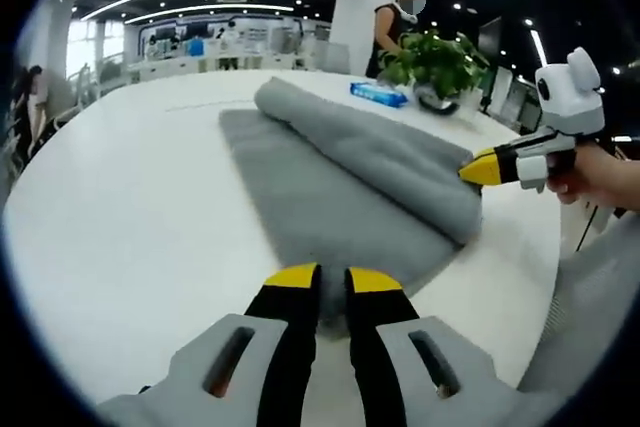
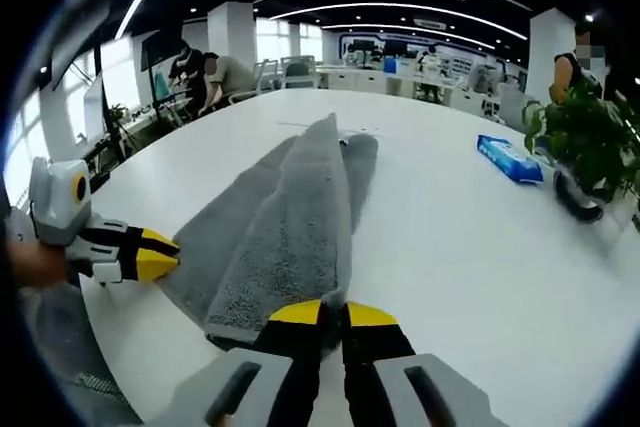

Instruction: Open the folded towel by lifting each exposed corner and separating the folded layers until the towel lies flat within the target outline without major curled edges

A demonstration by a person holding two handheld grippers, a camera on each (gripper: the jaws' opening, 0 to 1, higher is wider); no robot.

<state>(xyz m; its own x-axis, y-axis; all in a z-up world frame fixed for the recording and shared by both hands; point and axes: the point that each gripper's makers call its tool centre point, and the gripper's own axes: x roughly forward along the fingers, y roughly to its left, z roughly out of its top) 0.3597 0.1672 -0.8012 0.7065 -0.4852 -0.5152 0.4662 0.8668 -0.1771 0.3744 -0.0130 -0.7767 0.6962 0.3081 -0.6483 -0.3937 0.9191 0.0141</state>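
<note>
Now we see the grey towel [image 1: 350,187] half folded on the white table [image 1: 130,207], top layer rolled over. Left gripper [image 1: 333,280] pinches the towel's near edge, jaws nearly closed. Right gripper [image 2: 333,313] likewise clamps its end. Plant pot [image 2: 578,197] holds a green plant [image 2: 590,142]; blue packet [image 2: 509,158] nearby.
</note>
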